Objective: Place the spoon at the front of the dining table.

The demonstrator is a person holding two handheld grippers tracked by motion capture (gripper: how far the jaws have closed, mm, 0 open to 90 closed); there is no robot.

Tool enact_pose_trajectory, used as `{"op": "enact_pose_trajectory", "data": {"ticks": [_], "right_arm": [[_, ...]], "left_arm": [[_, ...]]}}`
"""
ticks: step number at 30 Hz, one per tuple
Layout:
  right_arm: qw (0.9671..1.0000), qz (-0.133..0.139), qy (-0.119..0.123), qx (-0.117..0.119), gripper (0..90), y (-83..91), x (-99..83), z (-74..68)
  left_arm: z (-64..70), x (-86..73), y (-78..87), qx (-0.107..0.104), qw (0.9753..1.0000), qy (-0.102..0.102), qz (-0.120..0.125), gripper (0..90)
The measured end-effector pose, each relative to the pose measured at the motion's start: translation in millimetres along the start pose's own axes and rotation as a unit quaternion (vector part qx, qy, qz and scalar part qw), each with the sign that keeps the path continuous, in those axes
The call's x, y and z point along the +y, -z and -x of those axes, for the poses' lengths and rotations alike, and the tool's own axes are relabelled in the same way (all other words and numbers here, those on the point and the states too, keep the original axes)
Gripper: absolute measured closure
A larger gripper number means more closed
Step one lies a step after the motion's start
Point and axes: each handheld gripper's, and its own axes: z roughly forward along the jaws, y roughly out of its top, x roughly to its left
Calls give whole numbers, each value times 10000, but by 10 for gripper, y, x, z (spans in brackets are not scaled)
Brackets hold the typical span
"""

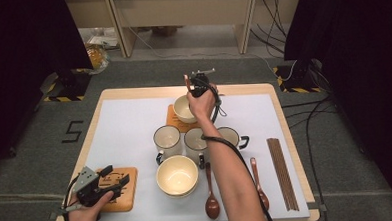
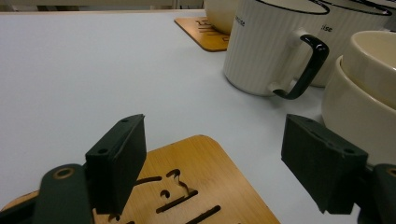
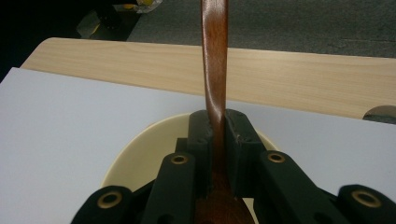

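Right gripper (image 3: 217,140) jaws clamped on wooden spoon (image 3: 215,60) above bowl (image 3: 140,154), left gripper (image 2: 215,163) jaws wide apart, empty, over bamboo coaster (image 2: 196,186)

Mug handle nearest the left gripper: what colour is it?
Glossy black, on a ribbed cream-white enamel mug; the curved mug handle shows best in the left gripper view.

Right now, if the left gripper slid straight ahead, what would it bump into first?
Probably the nearest white mug. The open left gripper hovers over a wooden coaster, with bare white table before that mug, though depth is uncertain.
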Motion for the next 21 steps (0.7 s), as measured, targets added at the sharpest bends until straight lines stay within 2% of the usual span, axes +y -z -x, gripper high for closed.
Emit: {"op": "enact_pose_trajectory", "data": {"ticks": [21], "right_arm": [[10000, -24, 34, -47, 812, -34, -20, -10]], "left_arm": [[-1, 0, 0, -7, 10000, 4, -2, 218]]}}
